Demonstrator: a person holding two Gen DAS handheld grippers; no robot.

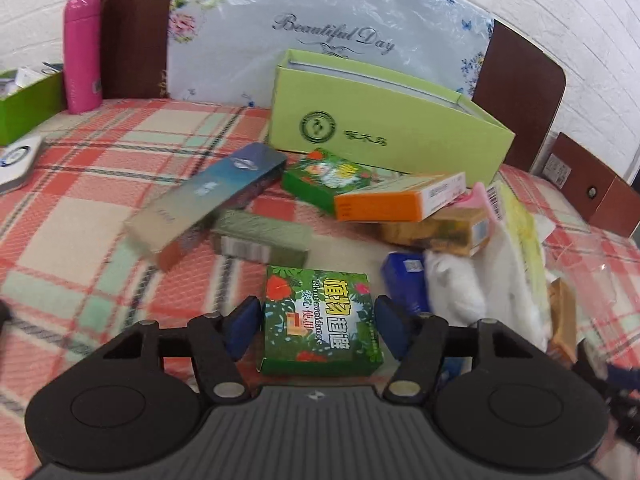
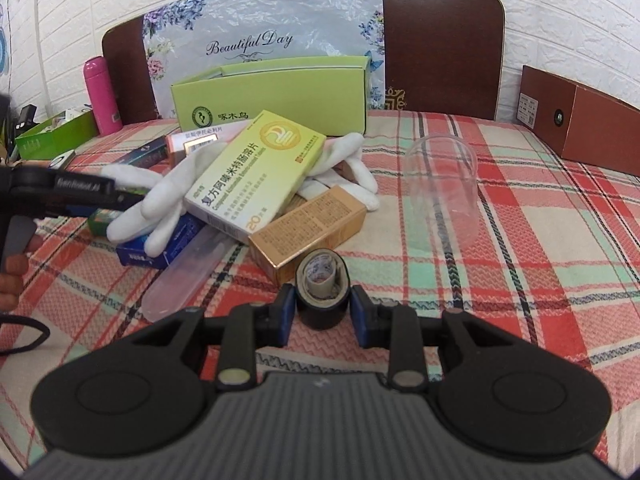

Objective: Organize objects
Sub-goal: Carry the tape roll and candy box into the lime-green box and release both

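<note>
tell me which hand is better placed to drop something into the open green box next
Left. Its gripper already straddles the small green carton, and the open green box stands straight ahead. The right gripper brackets a tape roll behind a pile.

Bright, even light, soft shadows; fisheye-bent edges, left view smeared by motion blur
</note>
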